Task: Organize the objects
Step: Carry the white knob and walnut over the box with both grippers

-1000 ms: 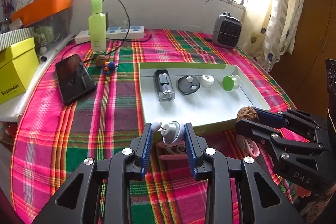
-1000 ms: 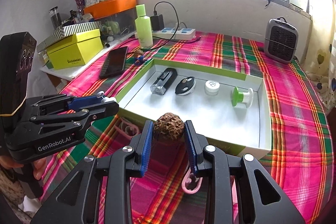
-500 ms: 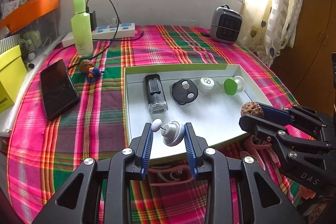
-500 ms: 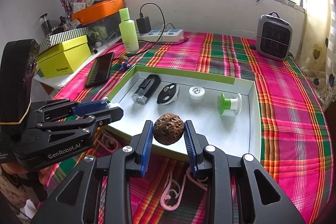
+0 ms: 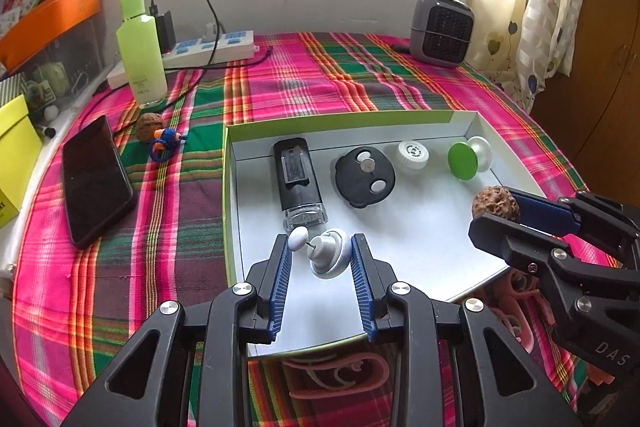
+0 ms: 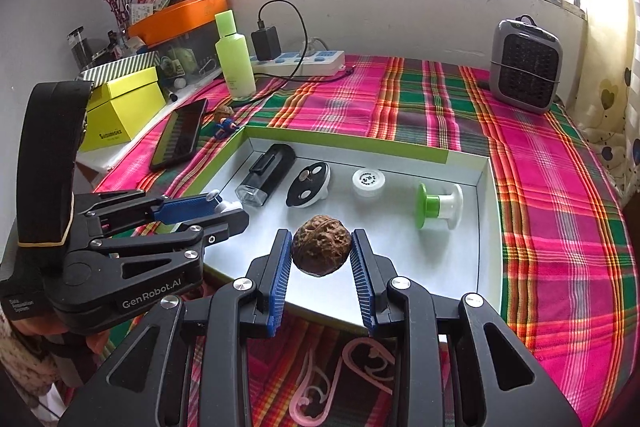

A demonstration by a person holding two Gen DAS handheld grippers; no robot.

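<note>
Both grippers have carried their loads forward from the near edge of the tray to hang over its white floor: a second ago they were above the plaid cloth and the tray's front wall. The left gripper is clamped narrowly on a small grey knob, and the right gripper grips a walnut; neither item touches the tray yet. Judging from the row already laid inside, both look close to being set down in the open front space.
</note>
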